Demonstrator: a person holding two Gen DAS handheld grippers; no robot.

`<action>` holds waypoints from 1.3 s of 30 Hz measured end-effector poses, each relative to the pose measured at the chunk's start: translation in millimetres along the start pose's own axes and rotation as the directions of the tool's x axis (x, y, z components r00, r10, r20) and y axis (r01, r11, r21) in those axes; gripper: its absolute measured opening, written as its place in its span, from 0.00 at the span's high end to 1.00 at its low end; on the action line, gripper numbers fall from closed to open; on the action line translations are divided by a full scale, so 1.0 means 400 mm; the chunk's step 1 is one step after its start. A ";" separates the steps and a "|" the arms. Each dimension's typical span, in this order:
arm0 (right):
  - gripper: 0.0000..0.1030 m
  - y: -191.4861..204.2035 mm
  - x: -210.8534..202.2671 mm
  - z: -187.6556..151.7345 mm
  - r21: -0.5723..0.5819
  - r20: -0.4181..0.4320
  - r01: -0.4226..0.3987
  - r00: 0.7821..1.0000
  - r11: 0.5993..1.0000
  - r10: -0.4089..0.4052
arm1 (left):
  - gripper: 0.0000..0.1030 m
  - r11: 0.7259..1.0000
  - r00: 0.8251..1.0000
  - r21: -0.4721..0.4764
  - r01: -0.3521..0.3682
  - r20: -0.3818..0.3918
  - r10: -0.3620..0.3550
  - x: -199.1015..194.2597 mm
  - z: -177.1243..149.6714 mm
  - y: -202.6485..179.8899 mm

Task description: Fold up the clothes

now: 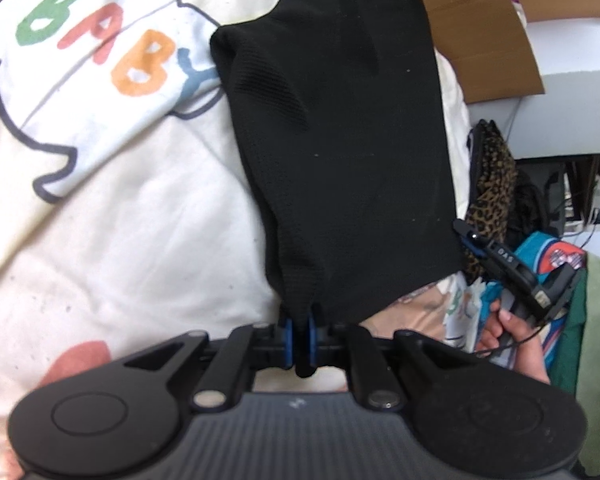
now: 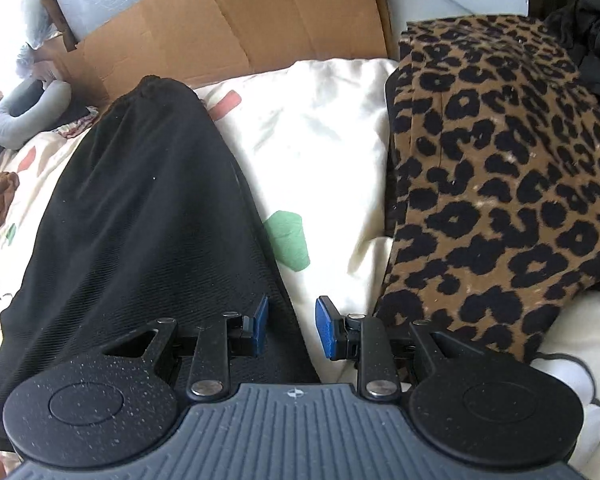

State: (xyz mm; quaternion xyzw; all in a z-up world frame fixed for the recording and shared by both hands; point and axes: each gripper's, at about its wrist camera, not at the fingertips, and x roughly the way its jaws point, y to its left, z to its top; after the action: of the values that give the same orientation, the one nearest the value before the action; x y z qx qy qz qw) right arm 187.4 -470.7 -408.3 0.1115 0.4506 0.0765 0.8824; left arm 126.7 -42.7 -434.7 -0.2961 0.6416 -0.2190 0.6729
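My left tool (image 1: 299, 340) is clenched on a corner of the black garment (image 1: 340, 140); the blue pads (image 1: 287, 340) pinch a bunched fold of the knit, and a little tongue of cloth pokes out below them at 6 o'clock. From that pinch the garment fans away toward 12 o'clock, lying over the cream bedspread (image 1: 140, 220), its far end running out of the frame at the top. At 10 o'clock on the bedspread is a printed cloud outline with the coloured letters BABY (image 1: 112, 44). At 3 o'clock, past the garment's right edge, I see my right tool (image 1: 467, 235) from the side, with my right hand (image 1: 516, 340) around its handle. Beyond it, at 2 o'clock, lies a flattened cardboard sheet (image 1: 488, 32).

In the right wrist view my right tool (image 2: 292, 326) is released: its blue pads (image 2: 326, 332) stand apart with nothing pressed between them. The left pad sits over the garment's right edge, the right pad over bare bedspread (image 2: 320, 152). The black garment (image 2: 140, 220) stretches from 7 o'clock up toward 11 o'clock, narrowing to a gathered end. At 2 o'clock a folded leopard-print garment (image 2: 500, 180) rests on the bedspread, apart from the black one. The cardboard (image 2: 228, 24) stands at 12 o'clock behind the bed, and a grey neck pillow (image 2: 28, 112) lies at 10 o'clock.
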 end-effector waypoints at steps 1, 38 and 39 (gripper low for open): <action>0.68 -0.002 0.003 -0.003 0.004 -0.004 -0.005 1.000 1.000 0.005 | 0.92 1.000 1.000 0.000 -0.008 -0.002 0.008 0.001 0.002 0.001; 0.98 0.080 -0.175 0.034 0.140 -0.086 -0.212 0.971 0.967 0.225 | 0.93 0.988 0.986 0.126 -0.094 0.146 0.075 -0.346 0.006 -0.125; 0.98 0.087 -0.185 0.032 0.141 -0.087 -0.220 0.968 0.965 0.234 | 0.93 0.986 0.984 0.129 -0.105 0.156 0.084 -0.364 0.004 -0.124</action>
State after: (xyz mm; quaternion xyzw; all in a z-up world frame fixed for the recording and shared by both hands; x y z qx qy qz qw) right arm 153.4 -456.2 -334.2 0.2159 0.4839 0.1532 0.8341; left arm 120.8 19.6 -294.0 -0.2342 0.5861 -0.2074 0.7474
